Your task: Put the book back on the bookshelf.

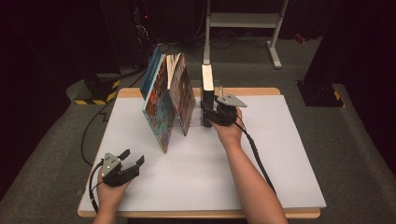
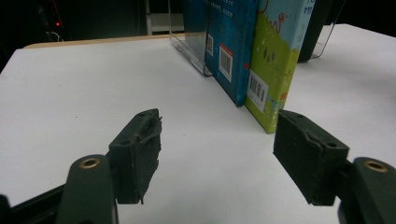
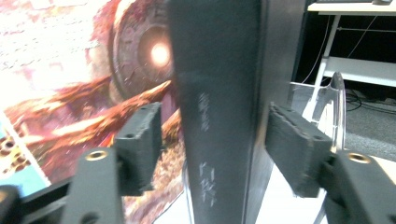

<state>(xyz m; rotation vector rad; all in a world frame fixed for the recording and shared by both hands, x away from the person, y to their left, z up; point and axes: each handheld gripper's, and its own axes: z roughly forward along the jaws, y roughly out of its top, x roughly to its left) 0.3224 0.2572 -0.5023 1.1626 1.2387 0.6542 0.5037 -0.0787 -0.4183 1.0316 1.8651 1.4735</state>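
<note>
Right tongs straddle an upright black book at the far side of the worktop

High view: on the white worktop (image 1: 261, 163), the right tongs (image 1: 215, 113) reach the tall black hardcover book (image 1: 207, 84) standing at the far edge, right of two colourful picture books (image 1: 168, 100) leaning together; the left tongs (image 1: 133, 158) rest wide open and empty at the near left. Left gripper view: nothing lies between the jaws, and a blue book (image 2: 231, 46) and a green book (image 2: 275, 60) stand beyond. Right gripper view: the jaws flank the black spine with gaps on both sides, not gripping, beside a clear plastic bookend (image 3: 329, 107). The grasp seems the step in hand; next, the jaws likely must close squarely on the spine.
</note>
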